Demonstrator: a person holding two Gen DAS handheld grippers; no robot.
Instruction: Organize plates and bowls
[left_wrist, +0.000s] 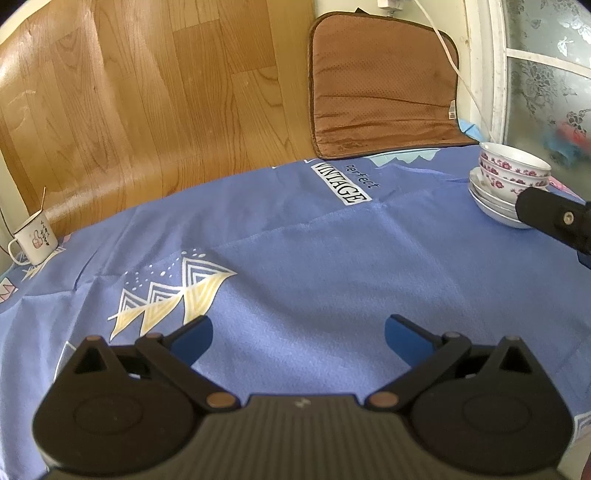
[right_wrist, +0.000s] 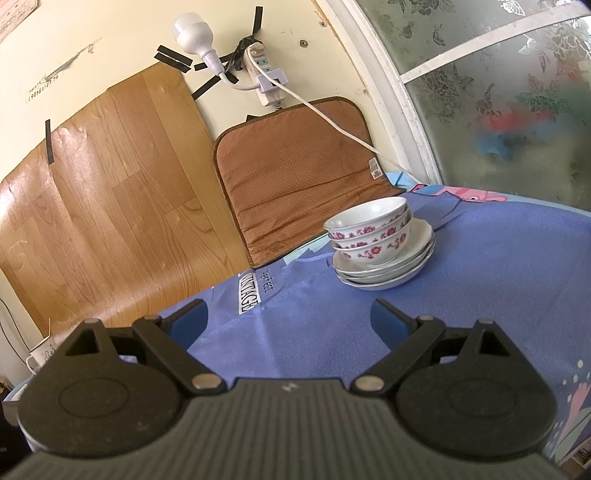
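My left gripper sits closest to me, its blue-tipped fingers spread wide with nothing between them, hovering over the blue tablecloth. My right gripper is the same — jaws wide apart, empty, above the cloth and aimed toward the dishes. Behind the table a wood-pattern sheet is taped to the wall, and a brown cushion leans beside it under a power strip with a white cable trailing down. The bowls, white with pink flowers, are nested inside one another — three, I think, though the rims overlap — and stand on a stack of plates near the table's far edge by the frosted window. In my left view, the stack is partly hidden by the right gripper's finger. A white mug stands well apart at the table's left edge.
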